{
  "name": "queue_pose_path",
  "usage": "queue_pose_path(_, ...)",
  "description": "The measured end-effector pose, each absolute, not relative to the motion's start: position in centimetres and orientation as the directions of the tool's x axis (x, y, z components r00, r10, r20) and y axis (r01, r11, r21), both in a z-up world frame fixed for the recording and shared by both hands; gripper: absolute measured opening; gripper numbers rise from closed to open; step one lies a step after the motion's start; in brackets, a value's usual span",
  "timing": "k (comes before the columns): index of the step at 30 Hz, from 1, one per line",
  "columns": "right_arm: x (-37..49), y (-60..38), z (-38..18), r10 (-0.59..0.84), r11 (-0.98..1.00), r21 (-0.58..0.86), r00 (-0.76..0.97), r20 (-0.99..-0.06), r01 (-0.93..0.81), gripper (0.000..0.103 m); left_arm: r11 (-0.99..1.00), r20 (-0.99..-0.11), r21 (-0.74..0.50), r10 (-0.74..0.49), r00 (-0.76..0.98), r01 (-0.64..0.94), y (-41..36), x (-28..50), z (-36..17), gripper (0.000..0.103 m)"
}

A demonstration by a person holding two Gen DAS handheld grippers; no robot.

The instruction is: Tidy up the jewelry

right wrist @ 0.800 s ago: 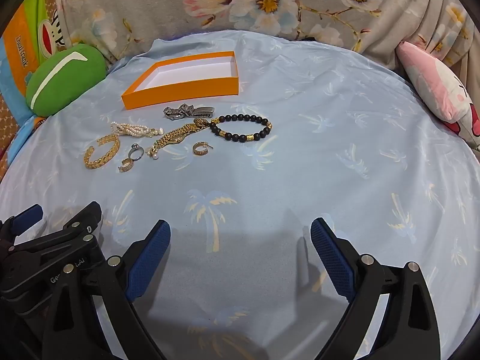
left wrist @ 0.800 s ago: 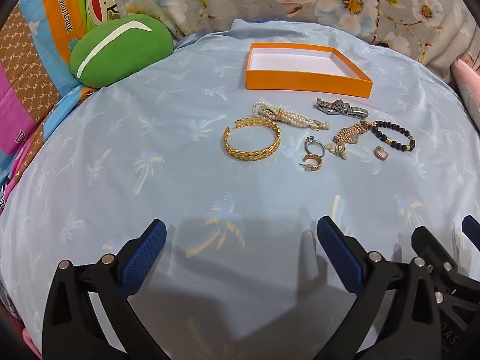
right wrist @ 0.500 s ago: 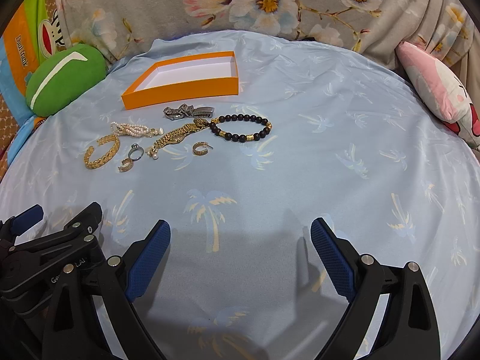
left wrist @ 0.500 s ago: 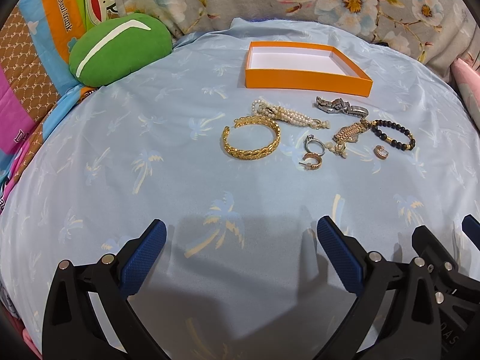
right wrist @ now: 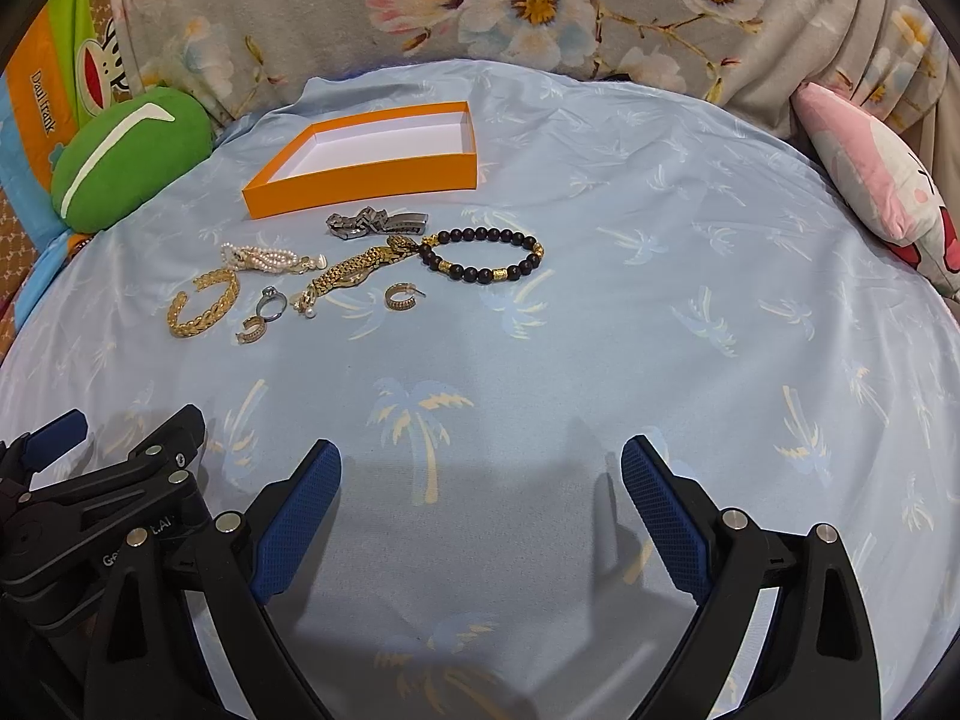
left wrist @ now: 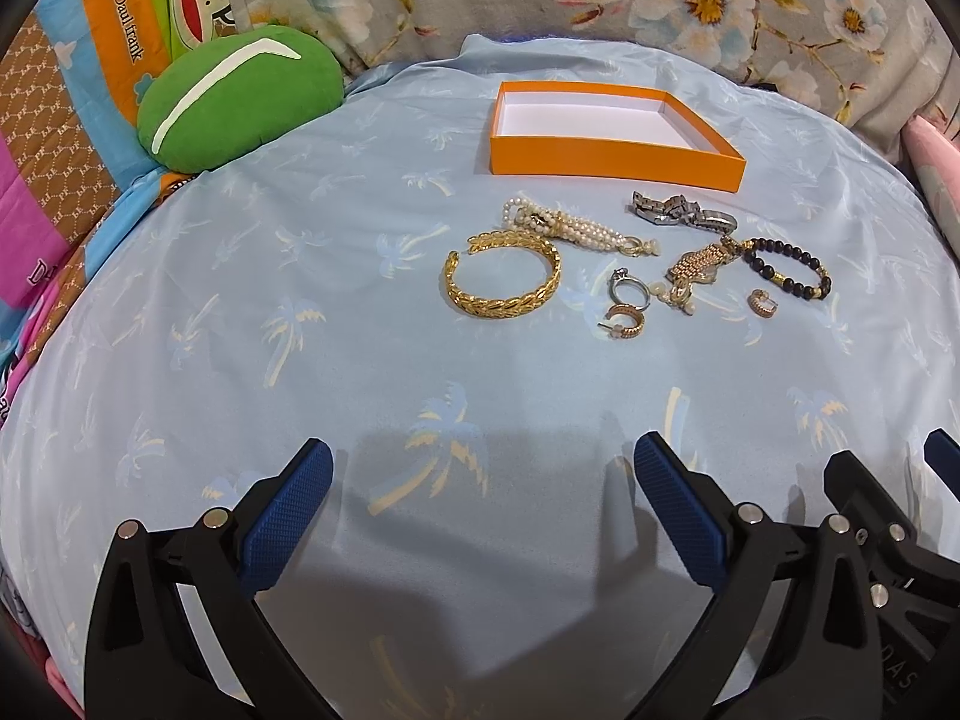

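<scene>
On the bed, a smooth pale-blue sheet [left wrist: 240, 330] printed with palm trees carries a shallow rectangular box [left wrist: 612, 159], orange outside and white inside, with nothing in it. Just in front of the box the jewelry lies in a loose cluster on the sheet: a broad gold cuff [left wrist: 503, 282] with a leaf-like braided pattern and an open gap, a bundle of small pearls [left wrist: 576, 228], a flat silver link band [left wrist: 681, 211], a gold link chain [left wrist: 696, 264], a round bracelet of dark beads [left wrist: 786, 270] with gold spacers, a thin silver ring [left wrist: 629, 288], and two small ribbed gold hoop earrings [left wrist: 625, 324], well apart from each other. A plump green cushion [left wrist: 237, 99] with a white stripe sits at the sheet's far left edge; a pink cushion [right wrist: 870, 174] lies at the right.

The left gripper [left wrist: 480, 510] and right gripper [right wrist: 480, 507] hang side by side over bare sheet, well short of the jewelry. Both have black frames with blue cross-hatched fingers [left wrist: 288, 516] spread wide, nothing between them.
</scene>
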State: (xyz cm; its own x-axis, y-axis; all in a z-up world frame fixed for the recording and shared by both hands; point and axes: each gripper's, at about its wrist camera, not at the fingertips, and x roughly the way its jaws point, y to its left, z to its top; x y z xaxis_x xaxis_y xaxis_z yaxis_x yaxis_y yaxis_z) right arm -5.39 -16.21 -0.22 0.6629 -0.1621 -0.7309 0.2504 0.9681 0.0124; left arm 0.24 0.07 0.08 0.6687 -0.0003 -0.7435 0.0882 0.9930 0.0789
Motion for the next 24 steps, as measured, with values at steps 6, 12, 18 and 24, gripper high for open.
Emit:
queue_pose_path(6,-5.38,-16.20,-0.21,-0.162,0.968,0.013,0.664,-0.730,0.250,0.093,0.992,-0.730,0.094,0.010,0.684,0.086,-0.09,-0.01,-0.07,0.098)
queue_pose_path(12,-5.36,-16.21,-0.21,-0.160,0.968,0.015,0.663,-0.731,0.250,0.093,0.991,-0.717,0.106,0.018,0.697,0.082,-0.21,-0.16,0.00,0.098)
queue_pose_path(18,-5.31,-16.25,-0.22,-0.156,0.969,0.015,0.661,-0.734,0.245,0.093,0.991,-0.714,0.109,0.022,0.700,0.080,-0.08,-0.15,0.13,0.098)
queue_pose_path(24,-5.30,-16.21,-0.25,-0.157,0.969,0.015,0.661,-0.733,0.247,0.093,0.993,-0.726,0.079,0.000,0.687,0.083,0.07,-0.12,0.11,0.098)
